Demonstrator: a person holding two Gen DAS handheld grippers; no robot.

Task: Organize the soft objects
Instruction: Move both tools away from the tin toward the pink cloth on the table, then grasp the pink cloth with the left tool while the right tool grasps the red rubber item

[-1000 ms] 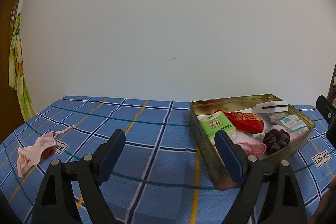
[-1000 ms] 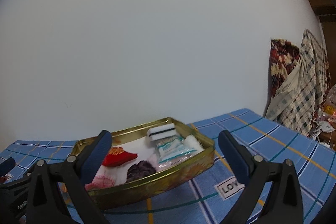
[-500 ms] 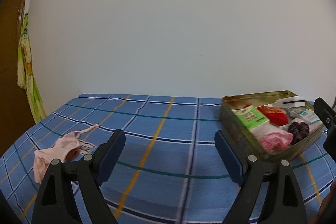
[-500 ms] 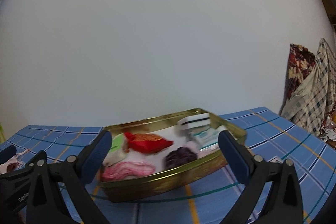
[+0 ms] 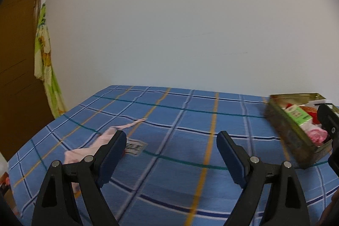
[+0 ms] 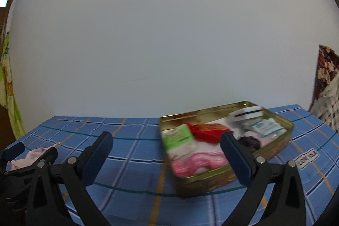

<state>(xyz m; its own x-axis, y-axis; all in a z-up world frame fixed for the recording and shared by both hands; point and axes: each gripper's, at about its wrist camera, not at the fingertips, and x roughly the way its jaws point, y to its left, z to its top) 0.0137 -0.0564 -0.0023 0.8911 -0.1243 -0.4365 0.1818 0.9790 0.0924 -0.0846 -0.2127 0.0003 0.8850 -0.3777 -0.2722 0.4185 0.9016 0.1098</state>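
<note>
Swinging left off the tin (image 5: 296, 137), the empty left gripper (image 5: 171, 151), jaws apart like the right gripper's (image 6: 167, 154), is nearing the limp, light pink cloth (image 5: 84, 154), probably best pinched at its bunched middle.

Table middle: bare blue checked cloth (image 5: 180, 120), open passage between pink garment and tin.
Left edge: pink garment (image 5: 101, 141) lies flat, low obstacle.
Right side: gold tin (image 6: 275, 147), raised walls, packed full.
Back edge: wall (image 5: 169, 24) blocks.
</note>
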